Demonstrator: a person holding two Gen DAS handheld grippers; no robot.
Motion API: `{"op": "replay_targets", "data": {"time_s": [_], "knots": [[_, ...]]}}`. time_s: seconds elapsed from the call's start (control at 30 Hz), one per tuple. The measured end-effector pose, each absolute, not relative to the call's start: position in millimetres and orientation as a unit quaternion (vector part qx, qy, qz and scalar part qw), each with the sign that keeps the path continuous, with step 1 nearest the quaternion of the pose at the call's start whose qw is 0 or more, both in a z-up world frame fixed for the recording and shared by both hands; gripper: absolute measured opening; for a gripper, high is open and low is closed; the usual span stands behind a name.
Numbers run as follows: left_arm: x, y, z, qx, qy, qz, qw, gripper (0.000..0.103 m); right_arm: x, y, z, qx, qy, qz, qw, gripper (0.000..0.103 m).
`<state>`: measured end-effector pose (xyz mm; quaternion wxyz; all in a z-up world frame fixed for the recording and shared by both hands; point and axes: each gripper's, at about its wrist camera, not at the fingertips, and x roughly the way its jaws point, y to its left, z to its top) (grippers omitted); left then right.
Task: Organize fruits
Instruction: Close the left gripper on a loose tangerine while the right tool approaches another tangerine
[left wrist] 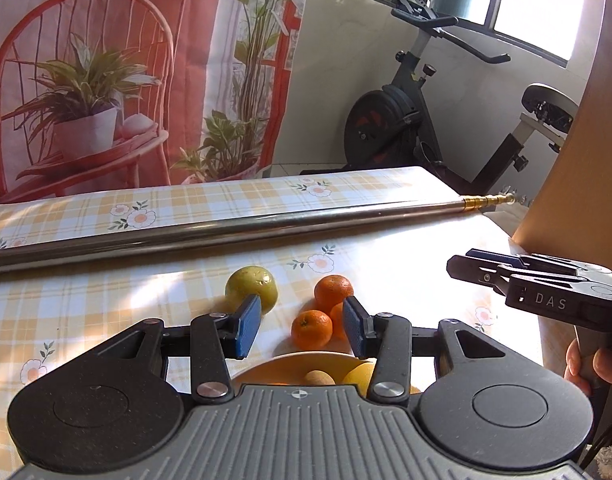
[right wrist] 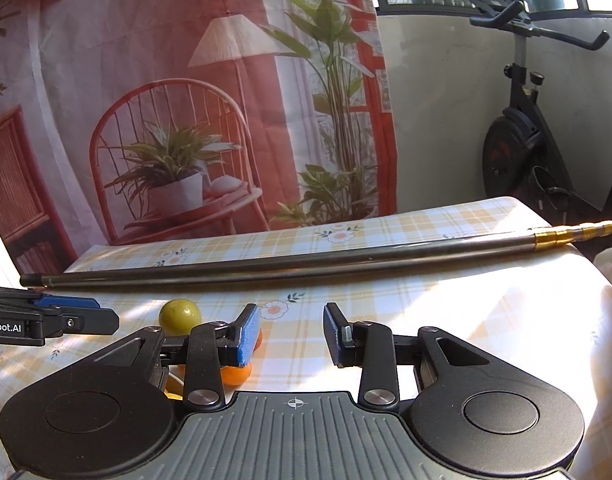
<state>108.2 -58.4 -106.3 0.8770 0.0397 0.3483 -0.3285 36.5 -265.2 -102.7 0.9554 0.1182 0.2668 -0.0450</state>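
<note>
The yellow bowl [left wrist: 289,364] sits mostly hidden under the left tool [left wrist: 301,326], its contents only partly visible. Only the left view shows three oranges [left wrist: 312,328] clustered past the bowl; the right view catches just slivers behind a finger. A green fruit [left wrist: 251,288] lies beside them on the worktop [left wrist: 105,300]. Both the left tool and the right tool [right wrist: 291,334] hover wide and empty, a hand [left wrist: 594,368] gripping the right one's handle.

Looked like a home room: exercise bike [left wrist: 422,116] by the window [left wrist: 538,4], printed fabric backdrop [left wrist: 145,72], flowered checked tablecloth [left wrist: 193,200] on table.
</note>
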Motion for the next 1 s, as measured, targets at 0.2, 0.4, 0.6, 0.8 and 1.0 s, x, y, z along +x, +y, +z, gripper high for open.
{"op": "replay_targets", "data": {"time_s": [0.2, 0.4, 0.6, 0.8, 1.0], "knots": [[125.9, -86.1, -140.8, 0.087, 0.382, -0.35, 0.851, 0.047, 35.0, -278.1, -118.8, 0.136, 0.275, -0.045, 0.951, 0.032], [138.5, -95.3, -153.8, 0.107, 0.398, -0.352, 0.841, 0.045, 29.9, -294.9, -131.1, 0.156, 0.278, -0.056, 0.946, 0.032], [146.5, -104.5, -159.2, 0.125, 0.404, -0.346, 0.837, 0.041, 24.8, -307.6, -135.4, 0.165, 0.277, -0.063, 0.945, 0.032], [149.2, -106.2, -161.6, 0.123, 0.398, -0.35, 0.839, 0.035, 24.7, -307.2, -138.1, 0.171, 0.281, -0.056, 0.943, 0.032], [141.6, -100.9, -155.7, 0.12, 0.38, -0.348, 0.848, 0.034, 27.6, -304.3, -140.2, 0.175, 0.288, -0.044, 0.941, 0.032]]}}
